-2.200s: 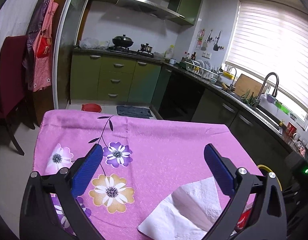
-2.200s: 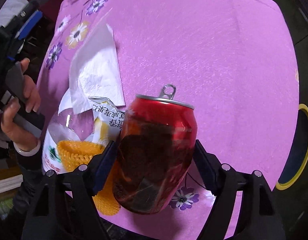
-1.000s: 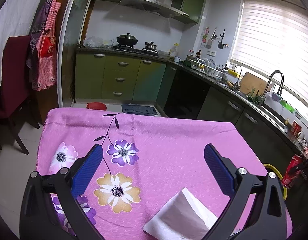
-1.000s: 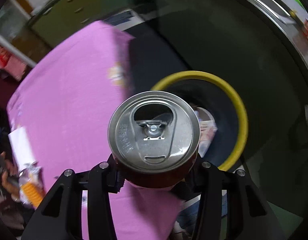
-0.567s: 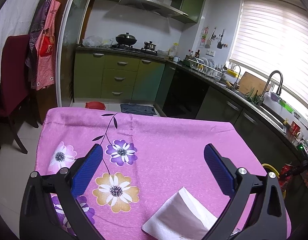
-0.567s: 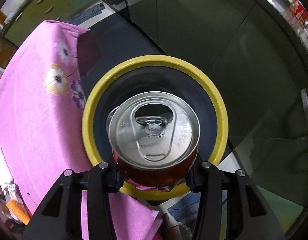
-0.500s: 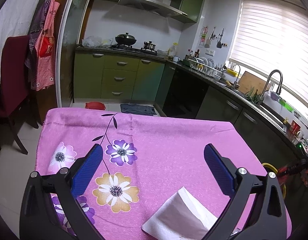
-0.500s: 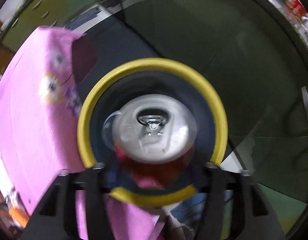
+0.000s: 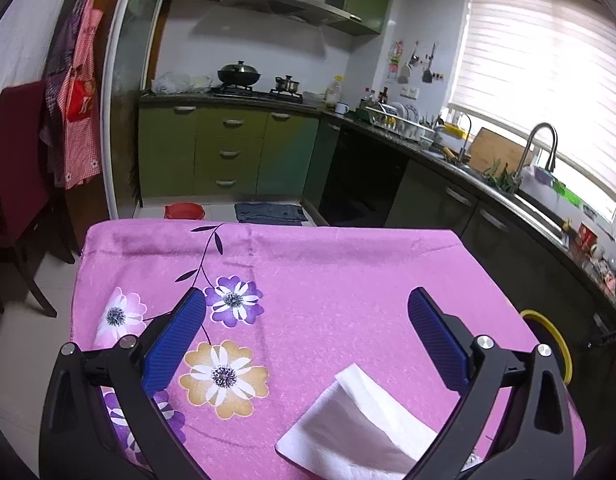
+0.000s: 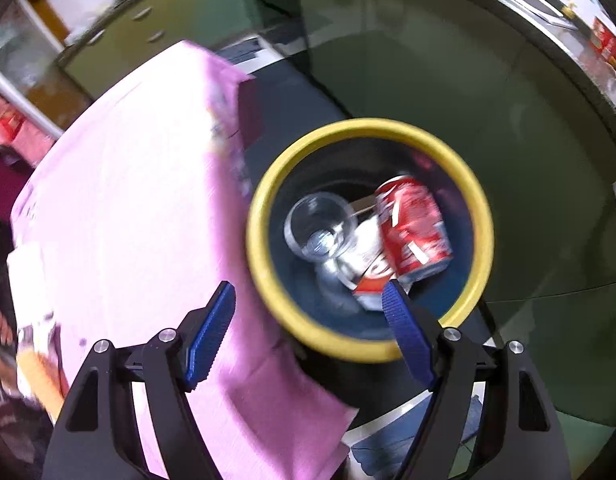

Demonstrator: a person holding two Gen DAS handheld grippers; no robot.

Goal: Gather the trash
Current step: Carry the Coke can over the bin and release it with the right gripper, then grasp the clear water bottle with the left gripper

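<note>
— While my left tongs (image 9: pixel 306 334) hang over the table (image 9: pixel 348 272), what do you make of that view?

— Your left jaws stand wide apart with nothing between them. A white napkin (image 9: pixel 360 428) lies flat on the pink flowered cloth, low and toward your right finger, one corner pointing away from you. Off the table's right edge a slice of the bin's (image 9: pixel 558 344) yellow rim shows. Beyond are green cabinets, a stove with pots and a sink under the blinds; nothing stands between the tongs and the napkin.

— And my right tongs (image 10: pixel 308 326)?

— They point steeply down at the bin (image 10: pixel 268 280), which stands just beside the table's (image 10: pixel 128 200) edge. I see the jaws have just been opening and now gape with nothing between the pads. The red can (image 10: pixel 412 228) lies on its side at the bottom of the bin, long axis running from upper left to lower right, top end toward the upper left. A clear cup (image 10: pixel 320 224) lies touching it on the left, mouth turned up toward the camera. Under both is some pale trash I cannot tell apart. This view is blurred; at its left edge the napkin (image 10: pixel 26 264) shows, and below it something orange.
</note>
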